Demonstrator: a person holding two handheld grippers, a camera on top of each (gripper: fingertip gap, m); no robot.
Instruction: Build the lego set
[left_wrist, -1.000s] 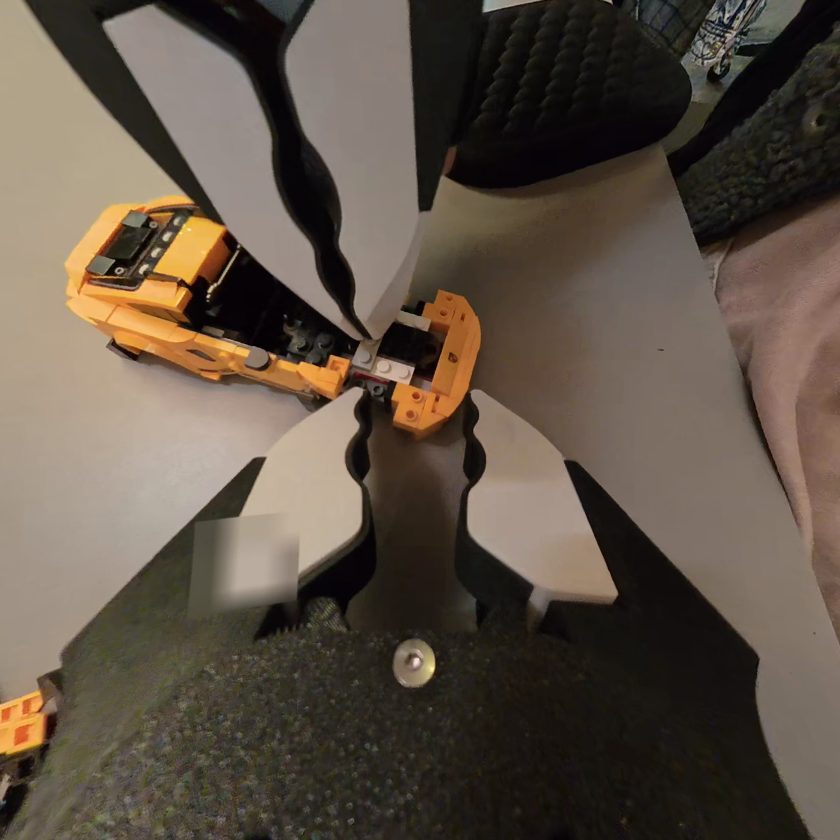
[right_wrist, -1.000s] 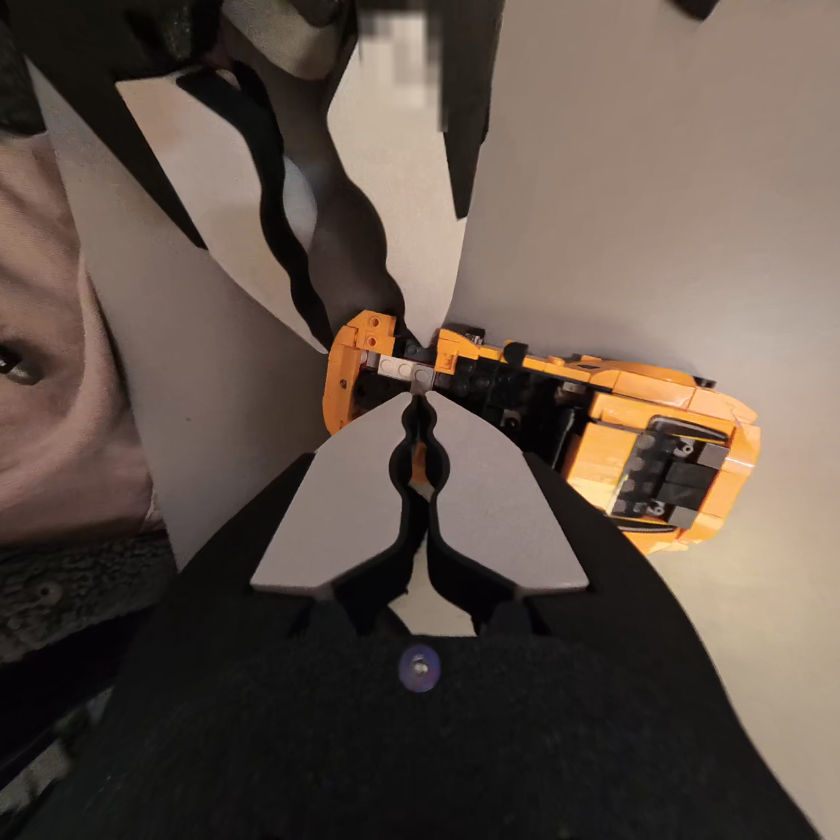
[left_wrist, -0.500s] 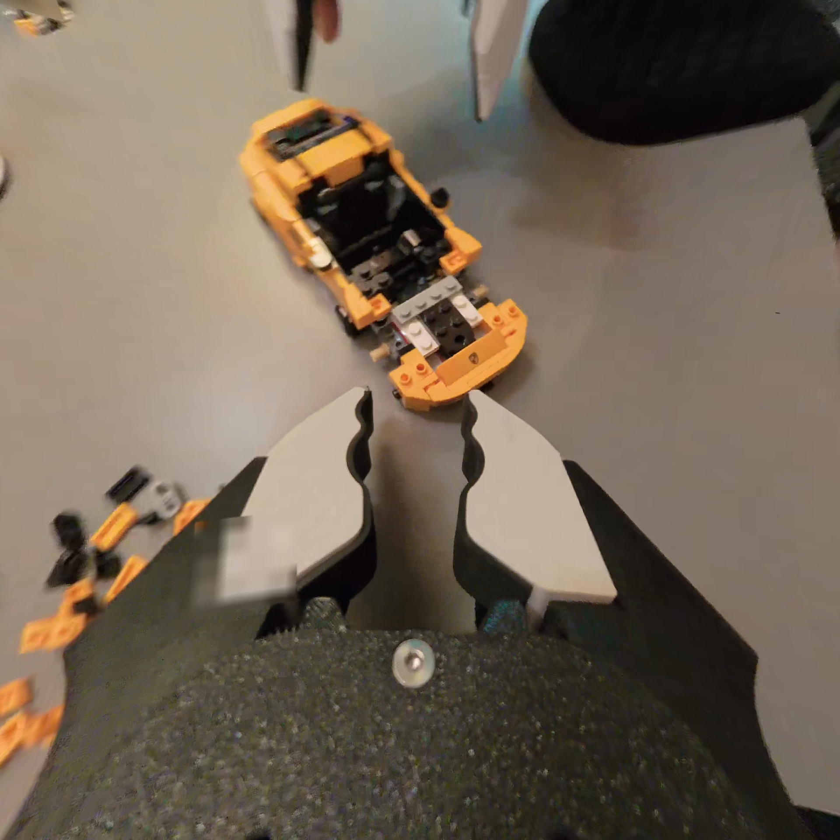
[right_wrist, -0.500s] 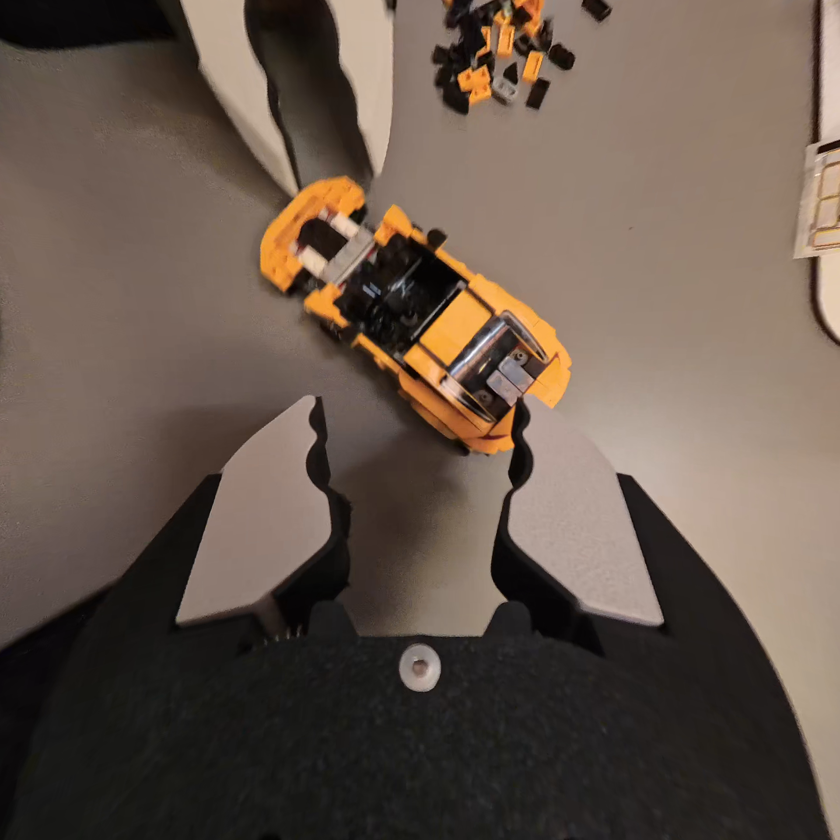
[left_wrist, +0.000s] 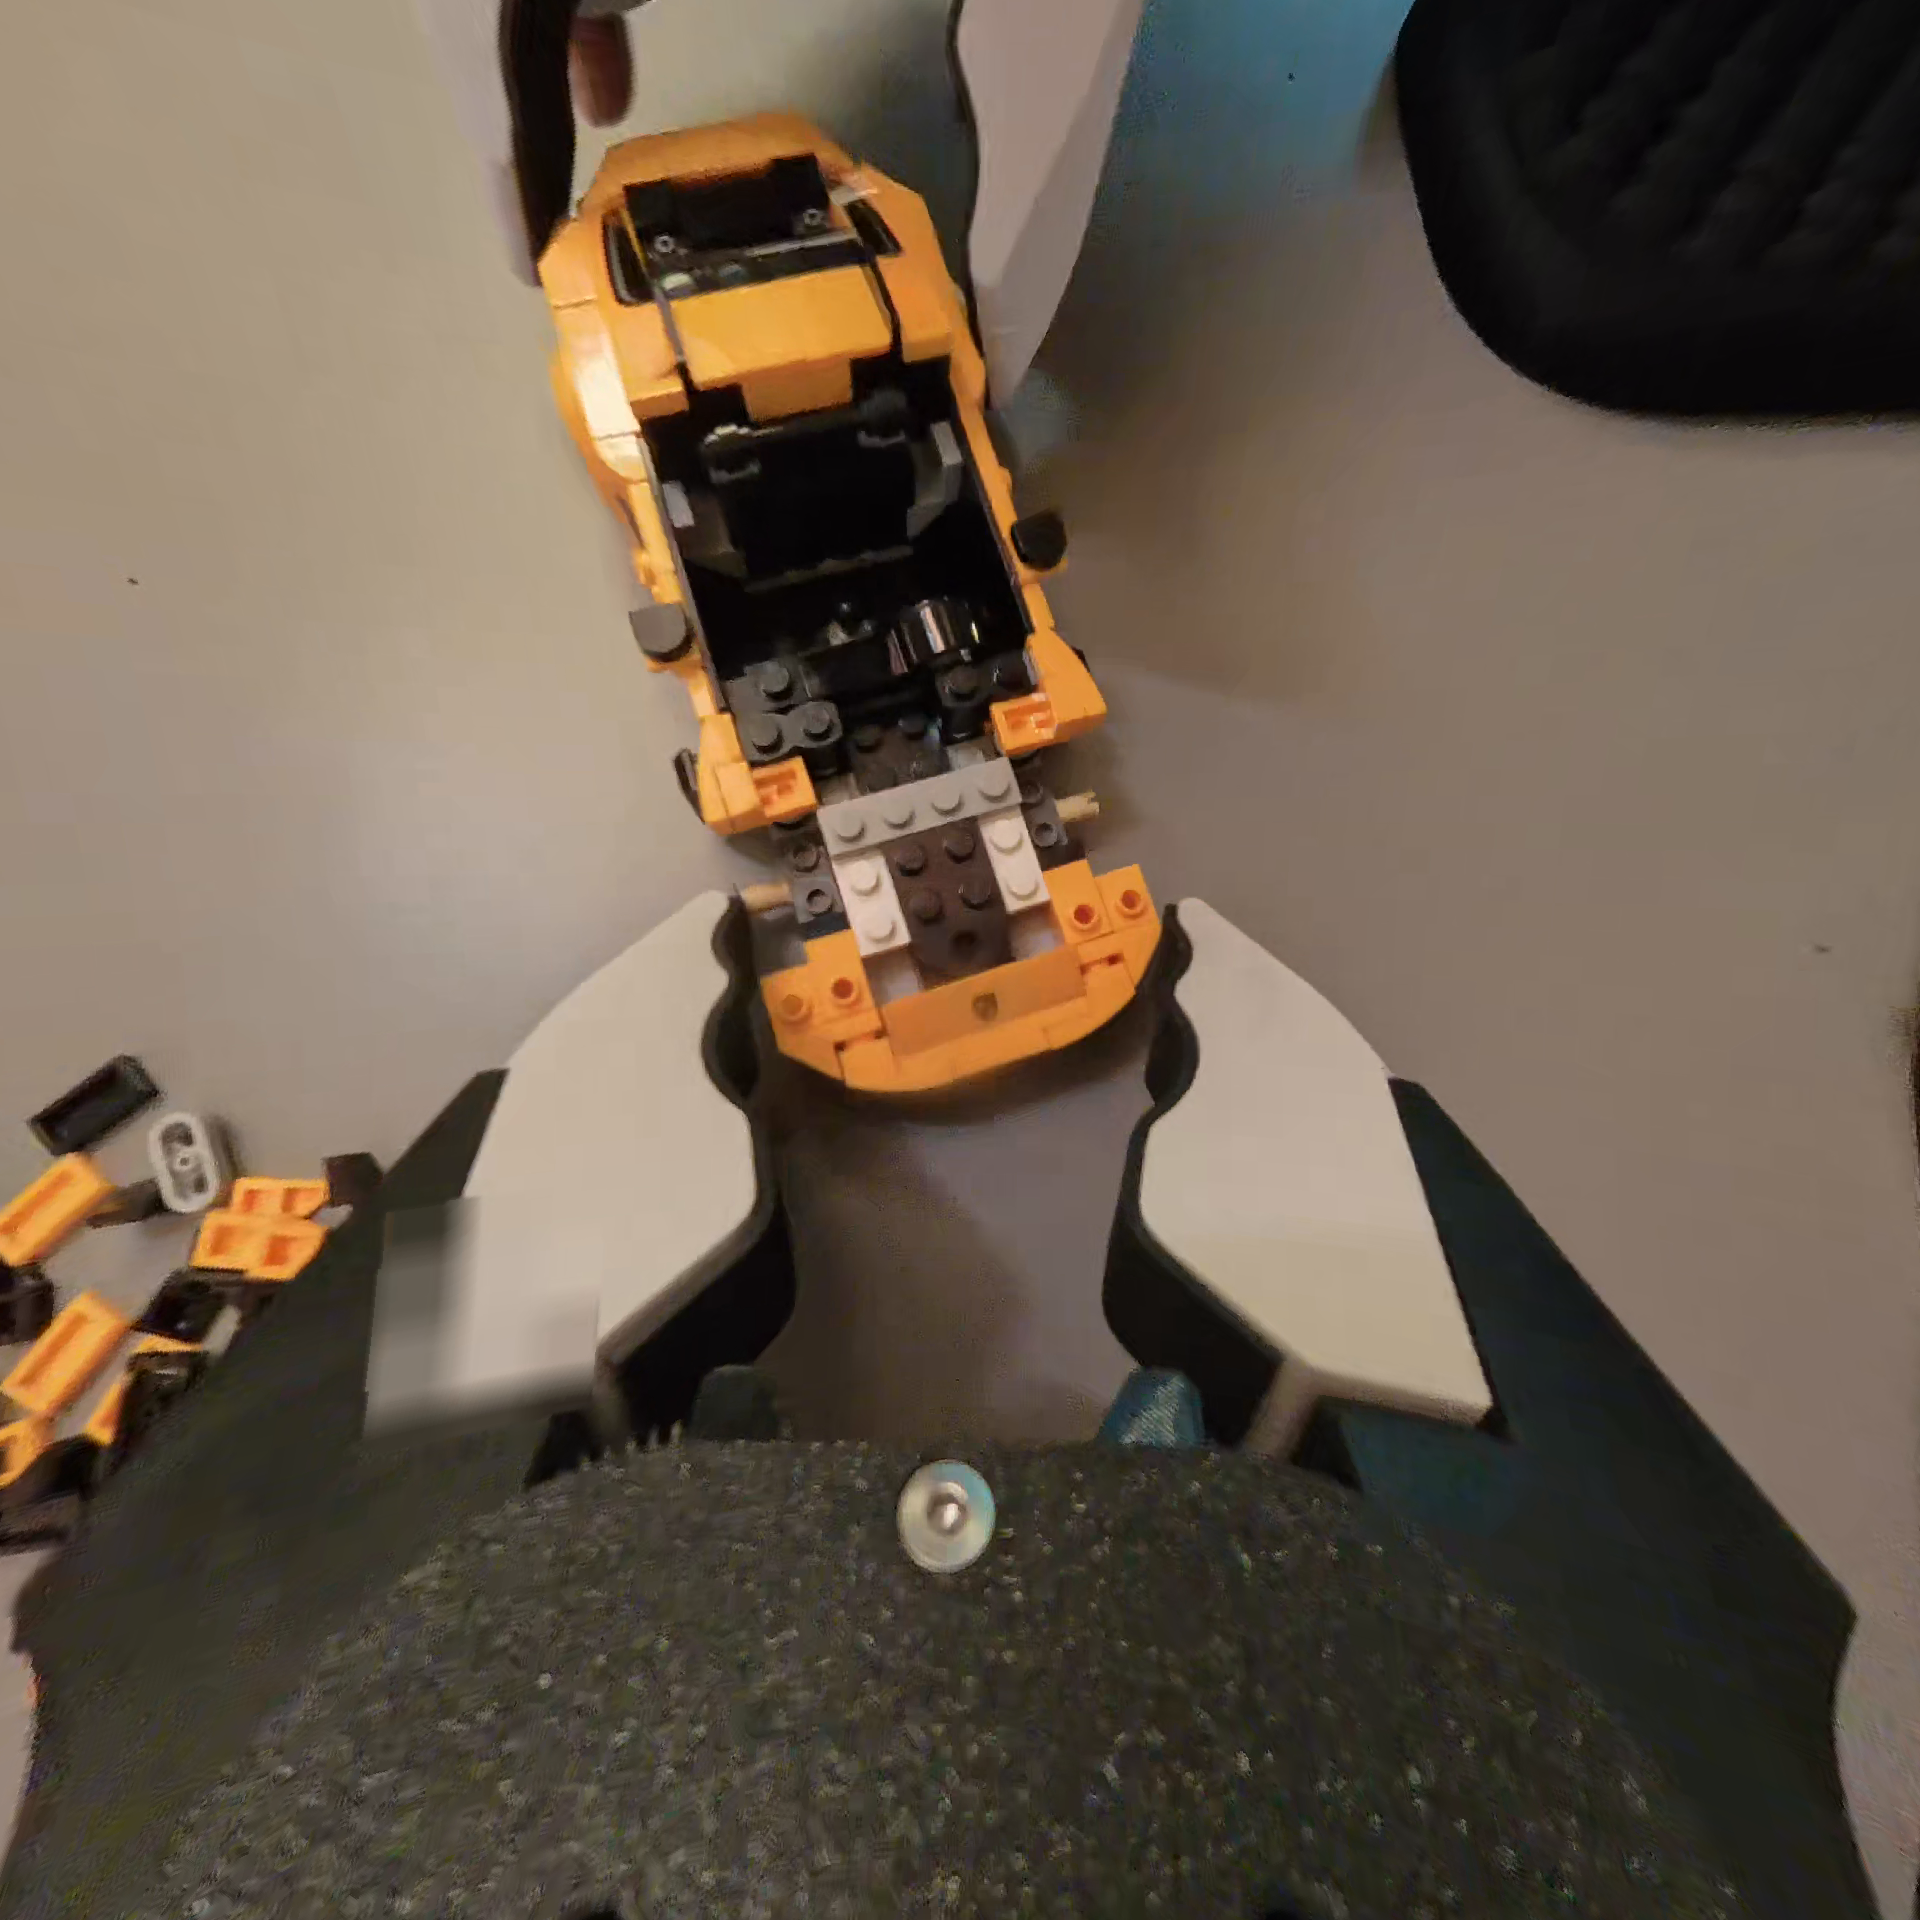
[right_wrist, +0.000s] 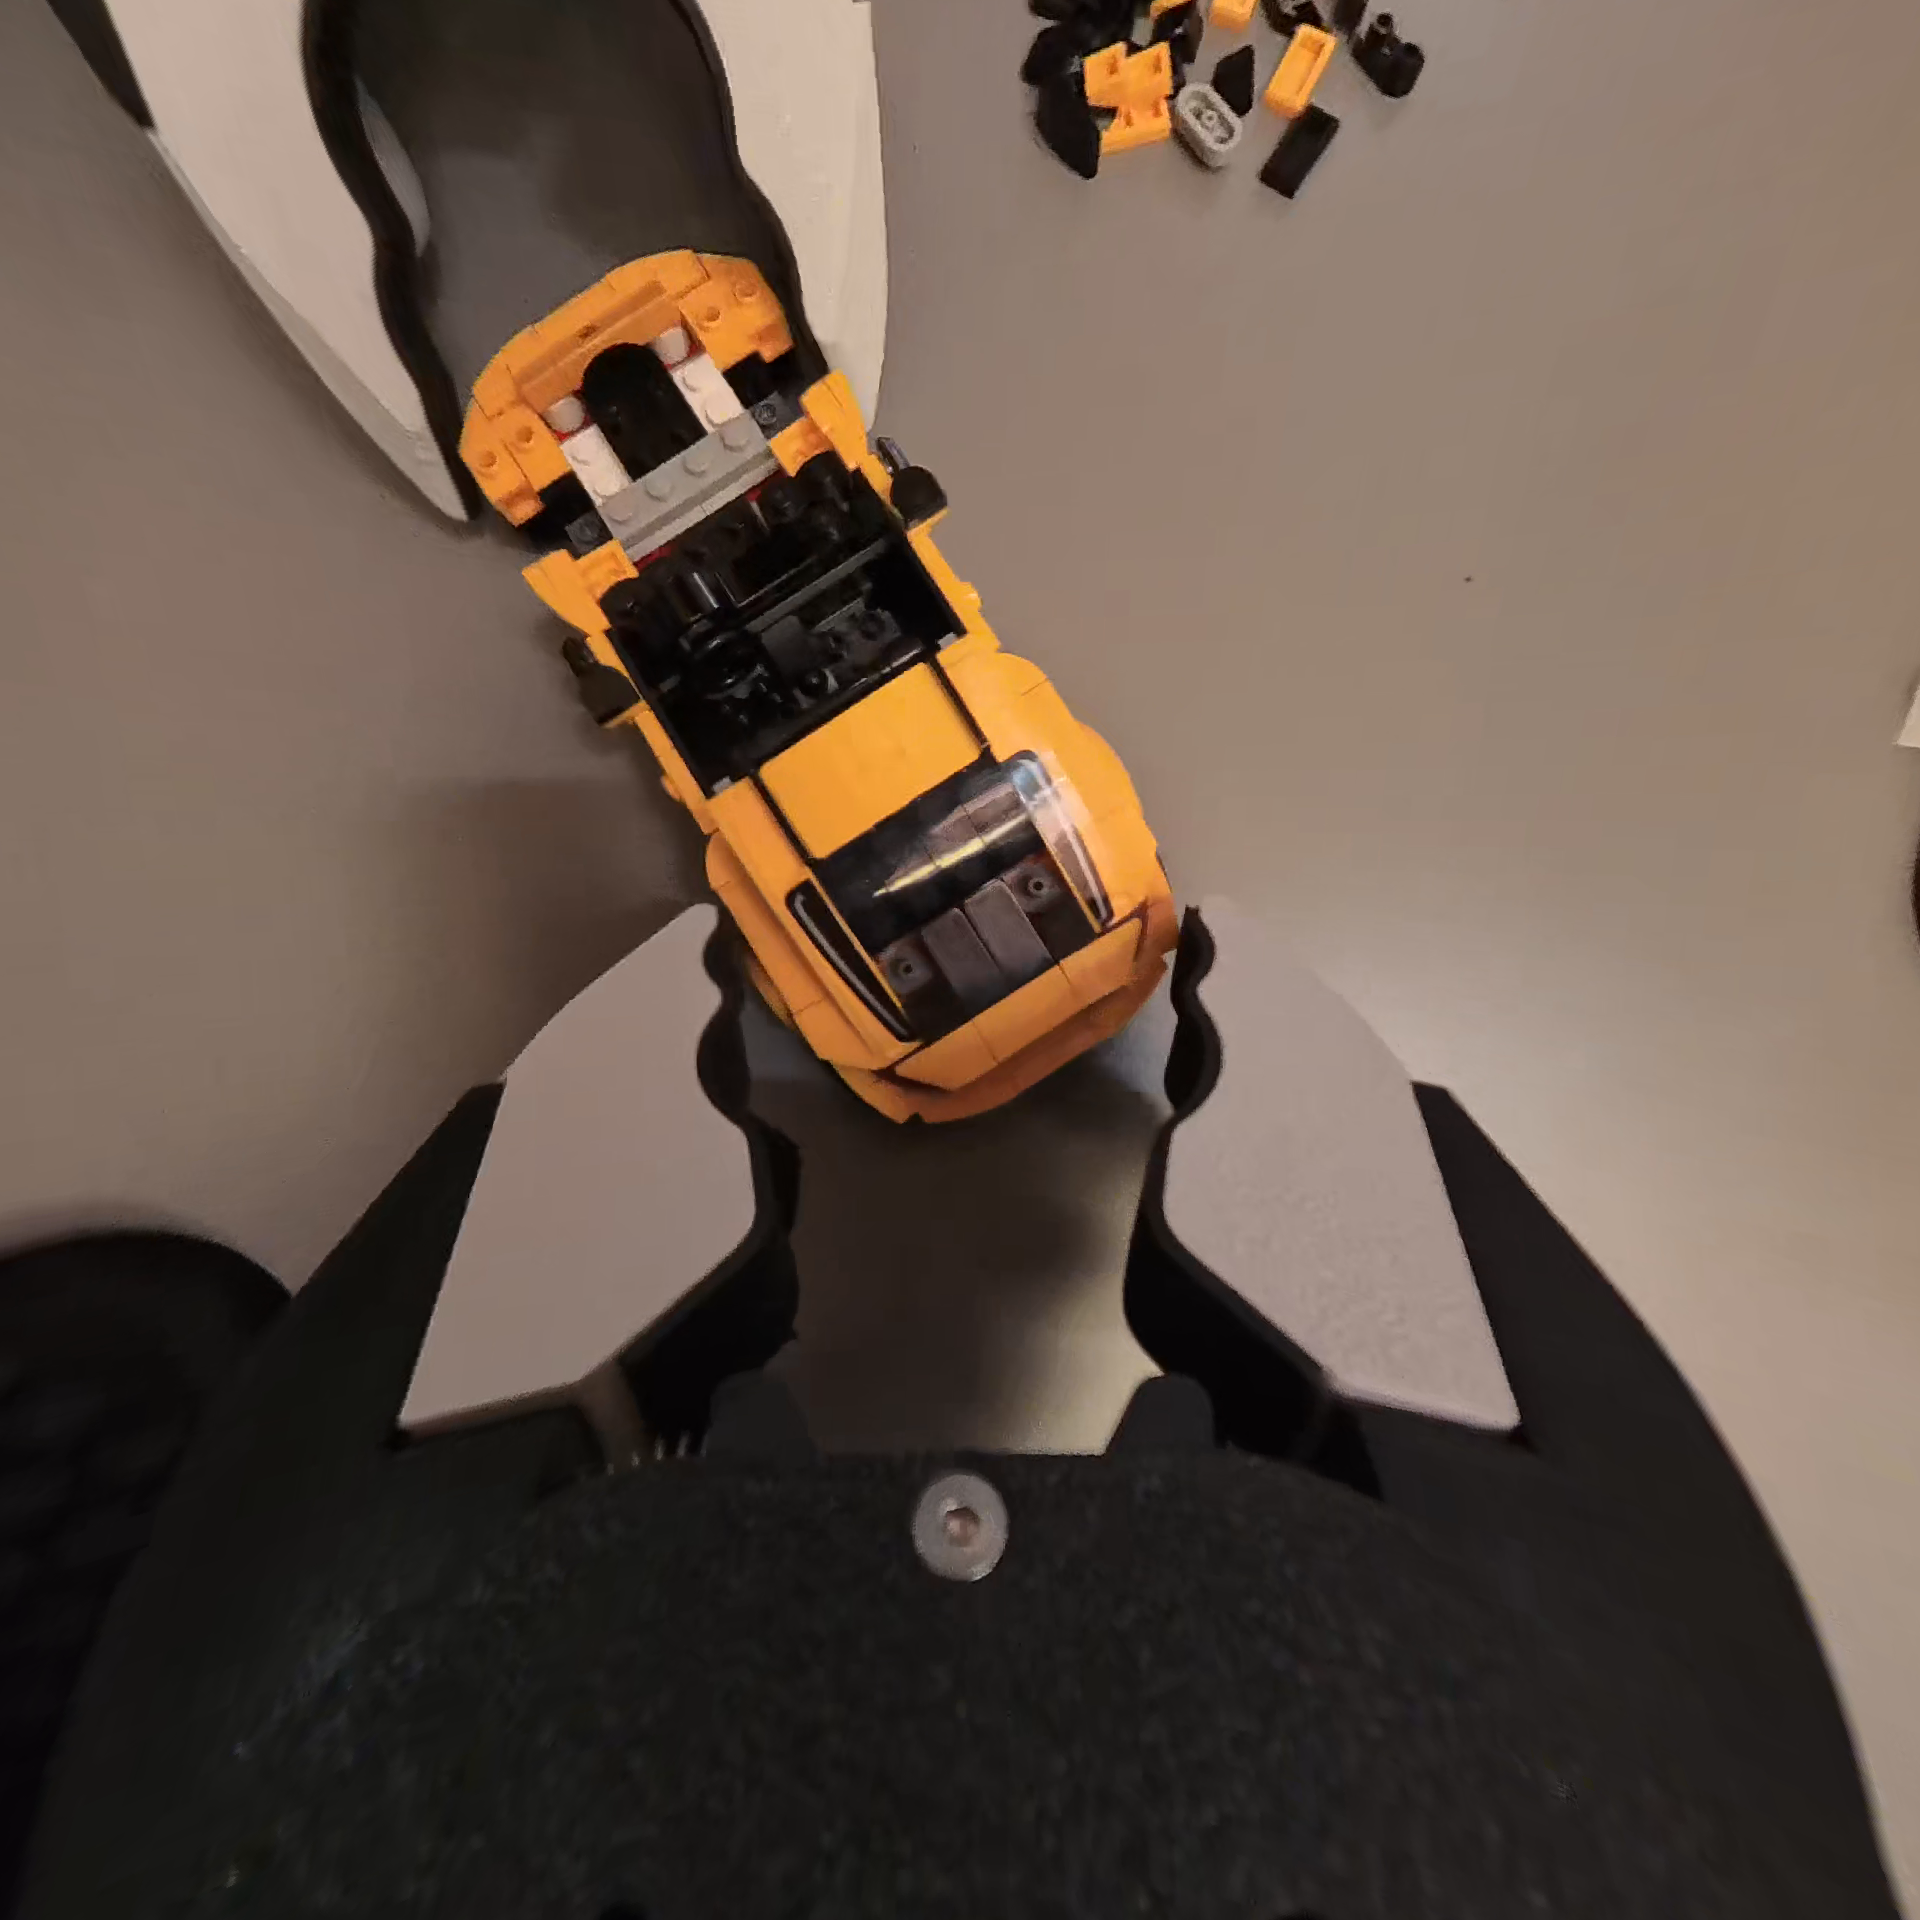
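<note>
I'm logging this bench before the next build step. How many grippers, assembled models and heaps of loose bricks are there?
Grippers: 2 (left gripper, right gripper, both open)
Part-built orange car: 1
Heap of loose pieces: 1 (single bricks not countable, some are cut off)
Total: 4

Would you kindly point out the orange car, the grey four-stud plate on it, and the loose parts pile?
orange car (left_wrist: 800, 322): left wrist view, smooth orange panel.
grey plate (left_wrist: 920, 808): left wrist view, studded top.
loose parts pile (right_wrist: 1205, 114): right wrist view, grey oval piece.

Warm dim light, soft shadows, wide-angle edge distortion, slight blur.
</note>
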